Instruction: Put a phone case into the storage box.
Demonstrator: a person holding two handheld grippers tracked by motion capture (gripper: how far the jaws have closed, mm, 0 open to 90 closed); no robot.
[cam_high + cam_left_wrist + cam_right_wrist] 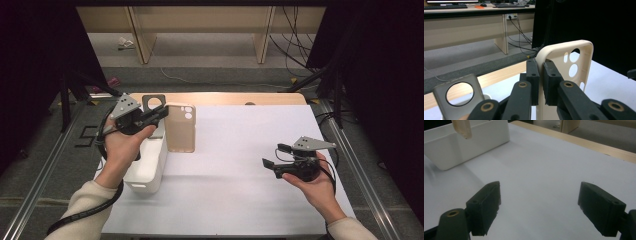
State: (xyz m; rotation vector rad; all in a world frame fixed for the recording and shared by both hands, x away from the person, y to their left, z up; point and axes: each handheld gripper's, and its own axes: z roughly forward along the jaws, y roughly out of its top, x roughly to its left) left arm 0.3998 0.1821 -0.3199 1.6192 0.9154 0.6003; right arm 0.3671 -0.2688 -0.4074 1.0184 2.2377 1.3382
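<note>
A beige phone case (180,129) with round camera holes hangs in the air above the table's left part, next to the white bin (148,170). My left gripper (162,113) is shut on the case's edge; in the left gripper view both pads pinch the case (564,65) wall near its top corner, at my left gripper (540,80). A second, grey case (153,102) with one round hole sticks up from the bin behind that gripper, also seen as the grey case (459,97). My right gripper (274,156) hovers open over the right side of the white table, nothing between its jaws (539,210).
The white table sheet (240,165) spreads between the two hands. The white bin (466,142) stands at the left edge. A wooden table edge (225,98) runs along the back. Dark stands and cables flank both sides.
</note>
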